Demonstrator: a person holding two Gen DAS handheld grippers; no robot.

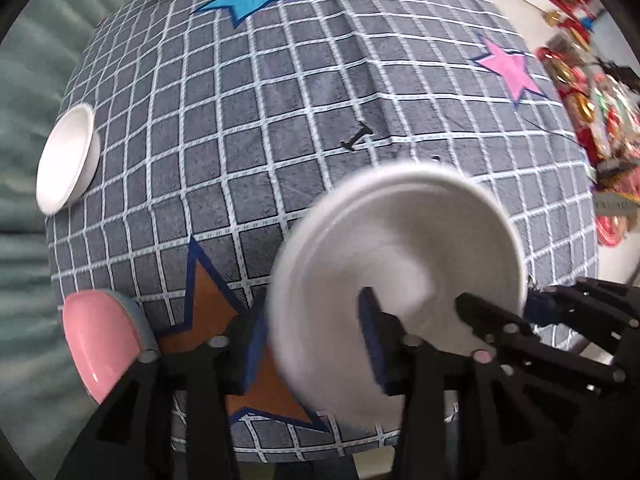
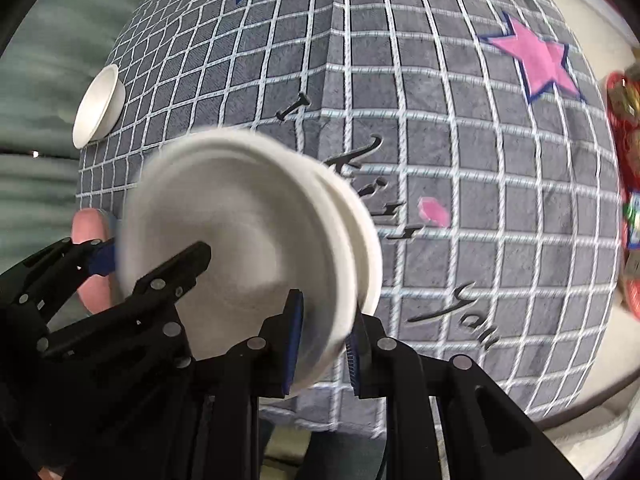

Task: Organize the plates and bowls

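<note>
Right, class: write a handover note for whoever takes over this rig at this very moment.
Left tongs: straddling one rim of the white bowl stack; blur hides whether they are pinching.
Right tongs: shut on the stack's opposite rim.
Things: the stack is near the front of the checked tablecloth; a single white bowl is at its left edge, a pink bowl at the near left corner.
Done: two white bowls nested.
Left: probably gather the single white bowl and the pink bowl.

Home dining spot: checked star tablecloth [image 1: 280, 128], bowls [image 1: 66, 160], curtain [image 1: 28, 120].
</note>
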